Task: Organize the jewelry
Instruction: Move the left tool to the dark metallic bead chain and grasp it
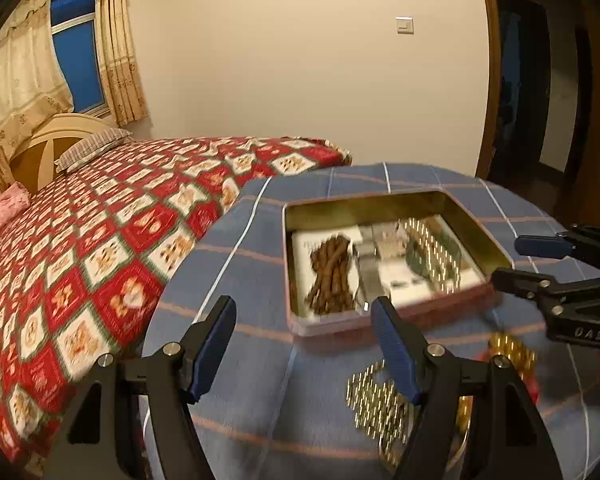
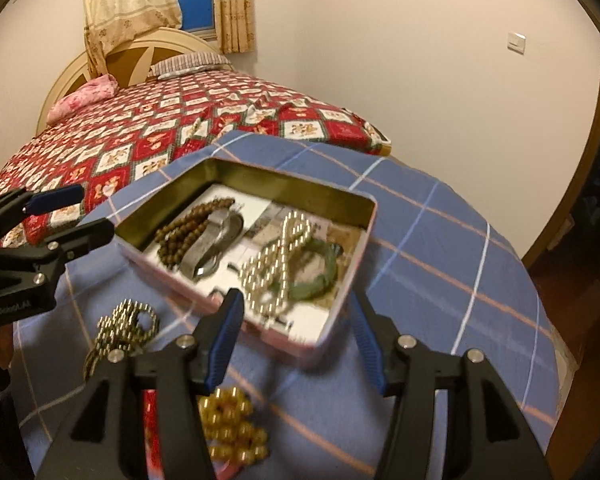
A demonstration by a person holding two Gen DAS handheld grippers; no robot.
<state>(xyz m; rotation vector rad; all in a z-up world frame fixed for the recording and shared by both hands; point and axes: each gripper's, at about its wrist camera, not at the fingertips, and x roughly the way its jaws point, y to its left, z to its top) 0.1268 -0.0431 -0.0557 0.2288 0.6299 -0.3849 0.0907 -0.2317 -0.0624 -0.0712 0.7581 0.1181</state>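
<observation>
An open metal tin [image 1: 482,224] [image 2: 292,182] sits on a blue plaid cloth. Inside lie a brown bead string [image 1: 328,270] [image 2: 188,228], a silver piece [image 2: 214,240], a gold-bead bracelet [image 1: 432,248] [image 2: 276,264] and a green bracelet [image 2: 320,276]. On the cloth near the tin lie a gold-bead bracelet [image 1: 374,404] [image 2: 122,328] and an amber bead bracelet [image 1: 514,352] [image 2: 232,428]. My left gripper [image 1: 304,340] [image 2: 66,216] is open and empty above the cloth before the tin. My right gripper [image 2: 296,336] [image 1: 516,258] is open and empty at the tin's near edge.
The cloth covers a round table [image 1: 236,340] [image 2: 460,280]. A bed with a red patterned quilt [image 1: 80,248] [image 2: 140,140] stands just behind it. A red object [image 2: 152,432] lies beside the amber beads. A dark doorway [image 1: 540,80] is at the right.
</observation>
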